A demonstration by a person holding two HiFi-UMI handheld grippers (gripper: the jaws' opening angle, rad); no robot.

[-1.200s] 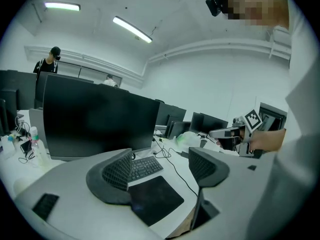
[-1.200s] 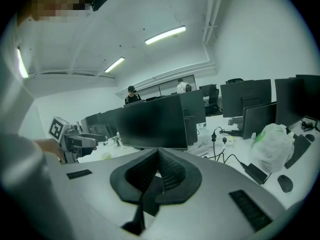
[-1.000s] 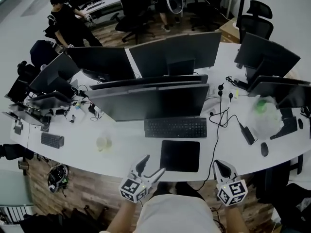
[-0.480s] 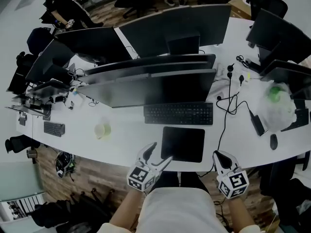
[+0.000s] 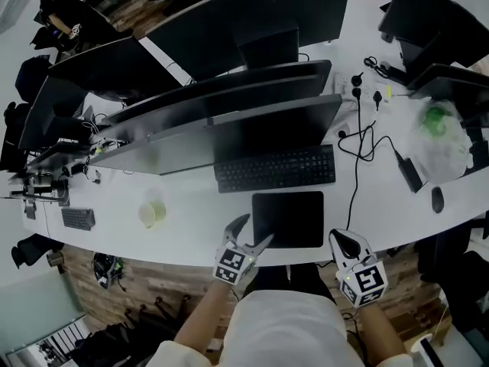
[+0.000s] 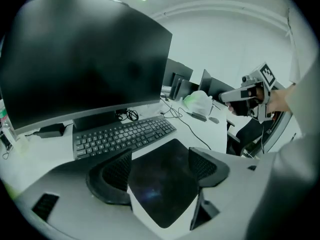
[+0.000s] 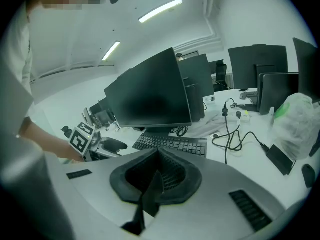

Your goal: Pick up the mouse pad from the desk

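White desk [image 5: 191, 224] holds mouse pad [image 5: 288, 219]; floor [image 5: 145, 290] seemingly wooden.

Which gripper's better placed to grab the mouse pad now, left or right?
Left, probably. The left gripper has its jaws apart, and its own view frames the mouse pad between them. The right gripper is shut and sits off the pad's near right corner.

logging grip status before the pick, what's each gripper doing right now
Left gripper: open, holding nothing; the mouse pad lies flat on the desk just ahead of its jaws.
Right gripper: closed, empty.
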